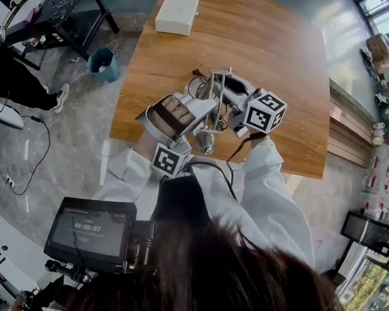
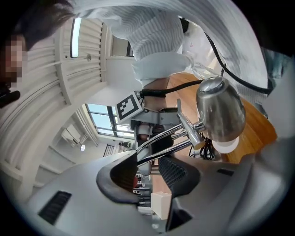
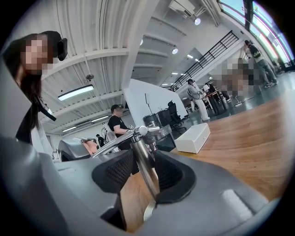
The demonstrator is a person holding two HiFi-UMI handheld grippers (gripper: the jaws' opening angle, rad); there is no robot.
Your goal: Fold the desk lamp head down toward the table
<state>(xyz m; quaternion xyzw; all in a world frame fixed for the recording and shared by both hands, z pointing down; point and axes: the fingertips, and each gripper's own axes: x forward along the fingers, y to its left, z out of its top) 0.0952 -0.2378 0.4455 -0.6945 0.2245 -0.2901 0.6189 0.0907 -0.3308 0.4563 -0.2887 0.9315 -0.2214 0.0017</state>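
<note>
Head view: wood-grain counter (image 1: 274, 59), with a plain white oblong box (image 1: 178, 12) lying closed at its far end. A teal bin (image 1: 103, 64) stands on the stone floor and holds something pale, too small to identify. The chrome desk lamp (image 1: 216, 97) stands at the counter's near edge, its lamp head (image 1: 205, 143) low. The left gripper (image 1: 209, 116) and right gripper (image 1: 227, 93) are on either side of it. A monitor (image 1: 89, 229) reads "00:00:07". Left gripper view: left gripper (image 2: 150, 161) jaws apart, ribbed black pads. Two thin polished rods (image 2: 170, 138) of the lamp arm cross the gap without being squeezed. The domed mirror-finish lamp head (image 2: 220, 113) hangs over the counter (image 2: 258, 129), a white bulb (image 2: 226, 146) at its mouth. A black-and-white marker cube (image 2: 128, 106) is behind. Right gripper view: right gripper (image 3: 140, 177) jaws closed on the round chrome post (image 3: 142, 156), which stands upright between the pads. The white box (image 3: 192, 137) lies beyond on the counter (image 3: 249, 138).
</note>
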